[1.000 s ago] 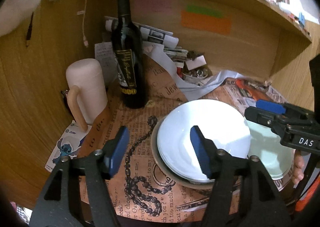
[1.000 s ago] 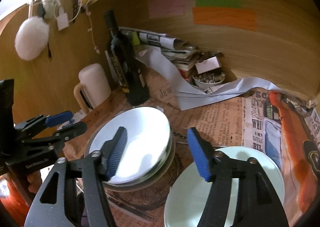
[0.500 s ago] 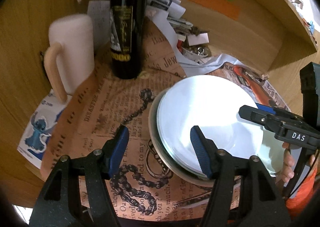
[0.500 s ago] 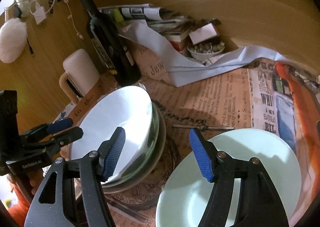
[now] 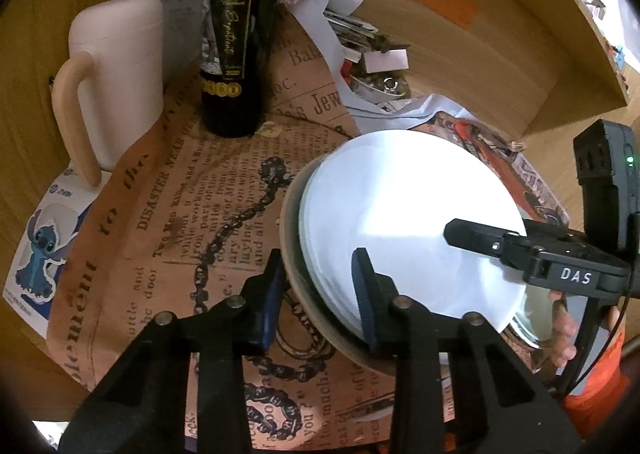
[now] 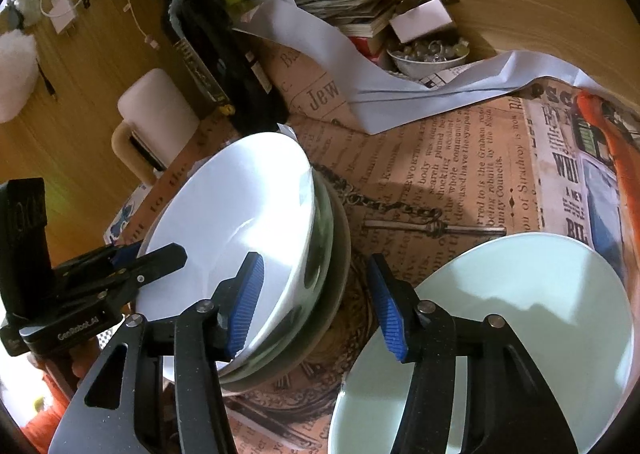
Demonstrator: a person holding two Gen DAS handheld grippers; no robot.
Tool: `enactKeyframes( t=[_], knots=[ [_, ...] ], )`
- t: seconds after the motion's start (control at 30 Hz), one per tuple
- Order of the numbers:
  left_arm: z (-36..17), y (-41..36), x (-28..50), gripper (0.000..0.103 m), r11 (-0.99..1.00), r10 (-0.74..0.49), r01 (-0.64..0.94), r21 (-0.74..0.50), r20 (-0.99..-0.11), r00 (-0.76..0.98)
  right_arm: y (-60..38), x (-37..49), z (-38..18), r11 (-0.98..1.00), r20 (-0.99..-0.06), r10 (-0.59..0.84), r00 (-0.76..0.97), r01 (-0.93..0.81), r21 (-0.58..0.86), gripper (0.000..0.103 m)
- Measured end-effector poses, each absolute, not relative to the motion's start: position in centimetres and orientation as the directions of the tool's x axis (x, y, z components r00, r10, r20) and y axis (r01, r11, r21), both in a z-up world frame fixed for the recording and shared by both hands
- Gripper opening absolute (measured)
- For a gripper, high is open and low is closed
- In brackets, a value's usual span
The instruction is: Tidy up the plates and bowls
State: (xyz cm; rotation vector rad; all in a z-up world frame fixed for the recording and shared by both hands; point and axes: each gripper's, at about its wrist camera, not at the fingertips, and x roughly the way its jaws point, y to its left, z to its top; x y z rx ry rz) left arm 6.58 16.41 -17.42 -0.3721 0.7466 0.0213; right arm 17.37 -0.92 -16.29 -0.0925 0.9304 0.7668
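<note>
A stack of bowls (image 5: 404,230) stands on the newspaper-covered desk: a white bowl (image 6: 236,222) on top, a grey-brown one (image 5: 292,254) beneath. My left gripper (image 5: 316,294) straddles the stack's near-left rim, one finger outside, one inside, jaws narrowed around it. My right gripper (image 6: 316,302) is open, its left finger (image 6: 246,302) inside the white bowl's right edge and its right finger over a pale green plate (image 6: 520,330) lying to the right. The right gripper also shows in the left wrist view (image 5: 480,238) over the bowl's far side.
A dark wine bottle (image 5: 236,34) and a pink mug (image 5: 112,82) stand behind and to the left of the stack. A small bowl of trinkets (image 6: 428,58), papers and books lie at the back against the wooden wall. A Stitch sticker (image 5: 40,250) lies at the left.
Both grippers moved forward and down to the bowl stack. The left gripper's jaws narrowed from wide open to straddling the rim. The right gripper's left finger now reaches into the white bowl.
</note>
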Motion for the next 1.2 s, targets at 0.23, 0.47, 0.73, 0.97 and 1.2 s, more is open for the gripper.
enactKeyframes(
  t=[0.23,0.47,0.73,0.97,1.2],
  knots=[
    [-17.4,16.2,6.4,0.032,0.938,-0.096,-0.152,-0.31,-0.657,0.748,-0.2,17.7,-17.2,0.719,-0.773,0.559,0.299,-0.639,0.273,0.041],
    [-17.5,15.4,6.3,0.032,0.942,-0.02,-0.207,-0.264,-0.66,0.751,0.0,17.0,-17.1,0.742,-0.763,0.541,0.355,-0.629,0.233,0.039],
    [-17.5,15.2,5.9,0.032,0.923,-0.009,-0.241,-0.301,-0.642,0.767,-0.3,17.1,-16.6,0.755,-0.746,0.553,0.372,-0.602,0.26,0.039],
    [-17.6,14.8,6.1,0.033,0.907,-0.041,-0.233,-0.35,-0.624,0.781,-1.1,17.3,-16.0,0.778,-0.719,0.557,0.415,-0.564,0.277,0.039],
    [-17.0,14.4,6.4,0.033,0.901,-0.05,-0.225,-0.37,-0.605,0.795,-1.8,17.0,-15.1,0.788,-0.701,0.555,0.449,-0.552,0.27,0.039]
  ],
)
